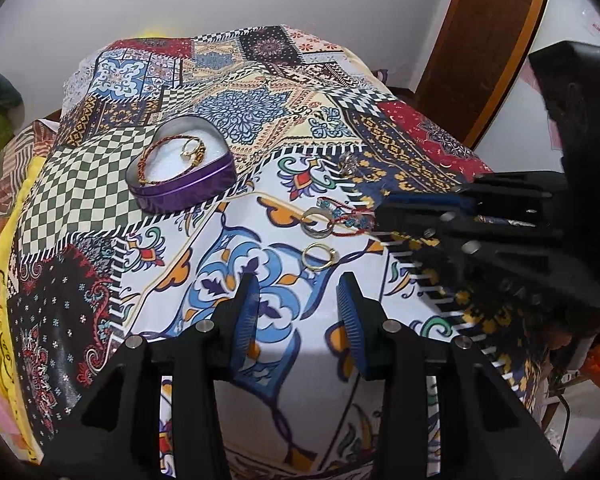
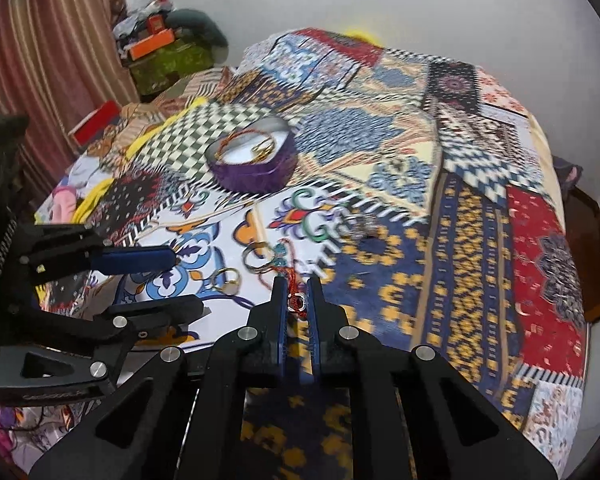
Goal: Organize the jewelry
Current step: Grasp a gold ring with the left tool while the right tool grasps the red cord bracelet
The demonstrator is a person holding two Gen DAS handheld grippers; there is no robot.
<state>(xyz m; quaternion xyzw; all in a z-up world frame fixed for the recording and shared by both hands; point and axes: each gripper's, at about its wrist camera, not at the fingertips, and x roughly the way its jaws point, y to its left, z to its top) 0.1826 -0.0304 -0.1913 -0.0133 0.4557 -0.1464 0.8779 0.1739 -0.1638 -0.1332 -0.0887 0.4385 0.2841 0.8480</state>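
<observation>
A purple heart-shaped tin [image 1: 188, 190] [image 2: 256, 176] sits on the patterned cloth and holds a braided bracelet [image 1: 150, 160] and a gold ring [image 1: 192, 148]. On the cloth lie a silver ring [image 1: 315, 222], a gold ring [image 1: 319, 257] [image 2: 226, 280], a clear-stone piece [image 1: 348, 162] and a red thread bracelet [image 1: 346, 216]. My right gripper [image 2: 298, 300] is shut on the red thread bracelet [image 2: 296, 302] at its end. My left gripper [image 1: 296, 304] is open and empty, just short of the gold ring.
The patterned cloth [image 1: 260, 112] covers a raised surface that drops off at its edges. A wooden door [image 1: 488, 40] stands at the far right. Boxes and clutter [image 2: 160, 48] sit by a striped curtain [image 2: 48, 60] at the far left.
</observation>
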